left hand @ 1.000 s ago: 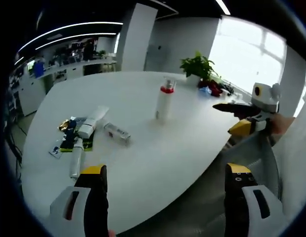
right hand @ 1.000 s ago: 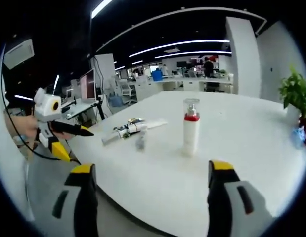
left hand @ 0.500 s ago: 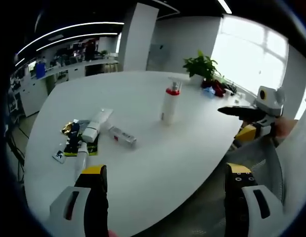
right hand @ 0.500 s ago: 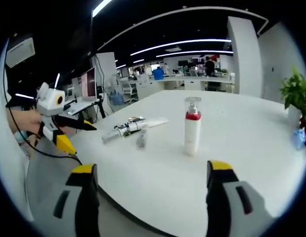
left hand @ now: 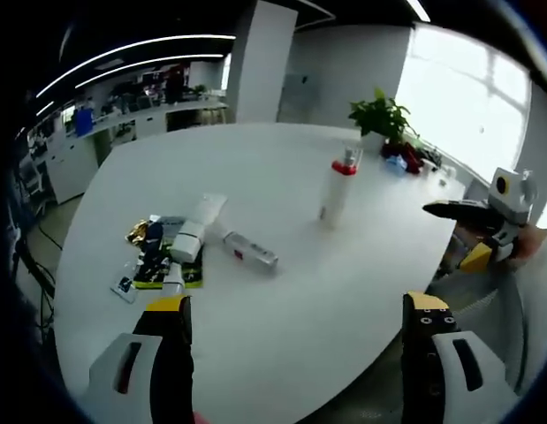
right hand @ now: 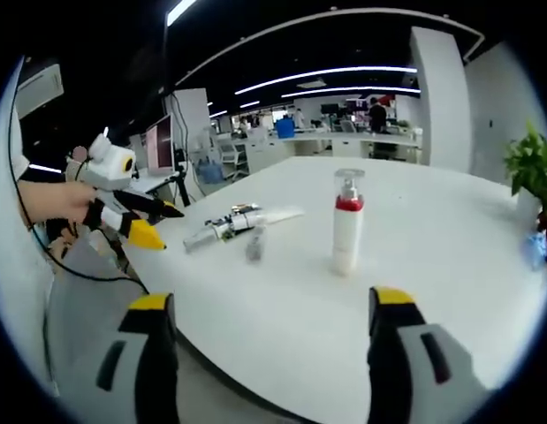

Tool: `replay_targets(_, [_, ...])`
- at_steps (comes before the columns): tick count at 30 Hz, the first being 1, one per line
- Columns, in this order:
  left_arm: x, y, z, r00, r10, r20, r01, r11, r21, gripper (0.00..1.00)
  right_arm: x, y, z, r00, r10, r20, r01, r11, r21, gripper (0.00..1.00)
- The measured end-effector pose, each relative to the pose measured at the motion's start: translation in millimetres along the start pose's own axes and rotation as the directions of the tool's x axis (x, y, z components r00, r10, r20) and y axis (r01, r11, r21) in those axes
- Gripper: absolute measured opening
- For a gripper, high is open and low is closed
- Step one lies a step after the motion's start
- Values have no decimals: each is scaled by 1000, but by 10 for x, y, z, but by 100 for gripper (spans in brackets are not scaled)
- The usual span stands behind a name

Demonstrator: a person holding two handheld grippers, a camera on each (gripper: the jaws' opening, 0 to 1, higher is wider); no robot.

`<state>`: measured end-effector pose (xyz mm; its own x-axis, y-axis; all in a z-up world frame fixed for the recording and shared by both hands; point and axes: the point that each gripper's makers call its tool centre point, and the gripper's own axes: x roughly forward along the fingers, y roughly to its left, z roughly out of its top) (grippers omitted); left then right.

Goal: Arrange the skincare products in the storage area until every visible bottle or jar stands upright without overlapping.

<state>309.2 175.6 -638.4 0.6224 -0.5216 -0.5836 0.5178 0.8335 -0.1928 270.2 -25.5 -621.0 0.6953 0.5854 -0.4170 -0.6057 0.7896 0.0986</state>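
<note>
Office worktop (left hand: 282, 300) holds 1 upright pump bottle (left hand: 335, 187); several tubes (left hand: 195, 231) and a small bottle (left hand: 251, 251) lie flat nearby. Left gripper (left hand: 295, 353) and right gripper (right hand: 269, 349) hover empty, jaws wide apart. Most work remains, I'd judge.

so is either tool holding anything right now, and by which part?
Nothing is held. The left tool and the right tool are both open with bare jaws, short of the white pump bottle with a red collar standing on the white table.

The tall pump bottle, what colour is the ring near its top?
Red, on the white pump bottle; clearest in the right gripper view.
</note>
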Motion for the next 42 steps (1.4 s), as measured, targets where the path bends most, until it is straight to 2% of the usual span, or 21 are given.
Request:
replay_targets(5, [66,176,40,999,28,-36,-28,1000,0,97,21,-2,10,1000,-10,0,10,1000,23,90])
replay_targets(11, [159,275,135,998,33,-60,-32,999,14,97,22,-49,0,1000,-19,-5,19,998,54,90])
replay_targets(20, [389,542,272,991,58,-117,-55,998,33,96,30,-65,-26,999,-31,-21,32,998,50,90])
replay_targets(27, [612,764,387,982,80,-171,-71,996,62,95,26,-101,-40,999,-45,-26,47,997,62,89])
replay_targets(32, [787,865,417,971,76,-225,-58,994,88,95,25,-144,-47,998,-63,-29,65,995,79,88])
replay_targets(42, [1143,1070,528,955,86,-283,-57,992,112,91,40,-147,-95,996,-66,-56,71,995,74,88])
